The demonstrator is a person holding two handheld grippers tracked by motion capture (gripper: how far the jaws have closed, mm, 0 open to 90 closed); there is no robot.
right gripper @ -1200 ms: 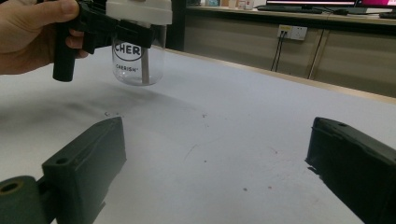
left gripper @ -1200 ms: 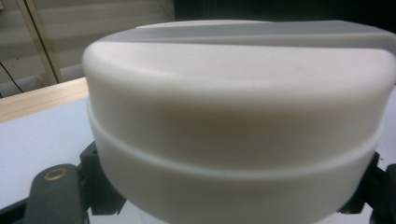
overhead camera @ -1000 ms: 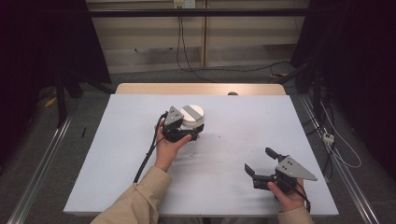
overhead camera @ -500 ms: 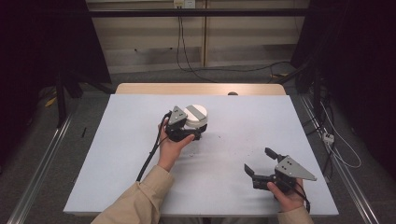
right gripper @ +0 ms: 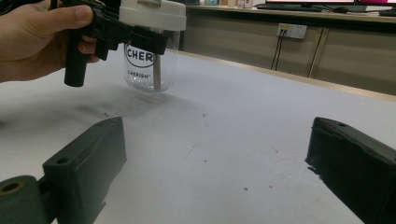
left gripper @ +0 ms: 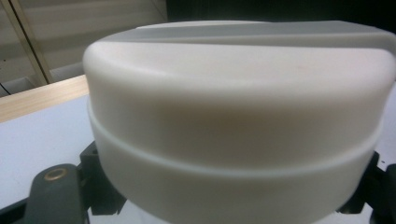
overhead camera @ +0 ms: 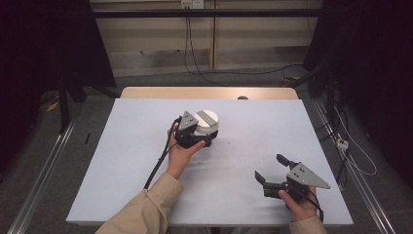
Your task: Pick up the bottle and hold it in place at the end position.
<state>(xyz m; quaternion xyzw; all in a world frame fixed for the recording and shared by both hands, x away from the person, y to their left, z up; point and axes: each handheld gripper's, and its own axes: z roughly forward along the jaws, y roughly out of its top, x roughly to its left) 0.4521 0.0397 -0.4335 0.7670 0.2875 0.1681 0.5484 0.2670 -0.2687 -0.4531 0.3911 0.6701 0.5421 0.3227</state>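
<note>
- A clear jar (right gripper: 150,70) with a white lid (overhead camera: 206,122) is seen standing upright on the white-covered bench (overhead camera: 122,161), its long axis vertical.
- The left gripper (overhead camera: 195,139) is held level against the jar, and its jaws are closed on the white lid from either side; in the left gripper view the lid (left gripper: 238,116) is pressed close between them, right up to the camera.
- From the right gripper view, the left jaws are seen clamped across the lid's lower rim, with the clear body of the jar hanging free below them down to the bench.
- The right gripper (overhead camera: 272,171) is held low near the bench, well apart from the jar, with its jaws spread wide and nothing between them.
- From the right jaws, the jar lies ahead and off to their left, across bare bench.
- The left hand (overhead camera: 182,153) is judged to be the nearer one, already at the jar; any twist or lift of the lid would be turned about the jar's upright axis.
</note>
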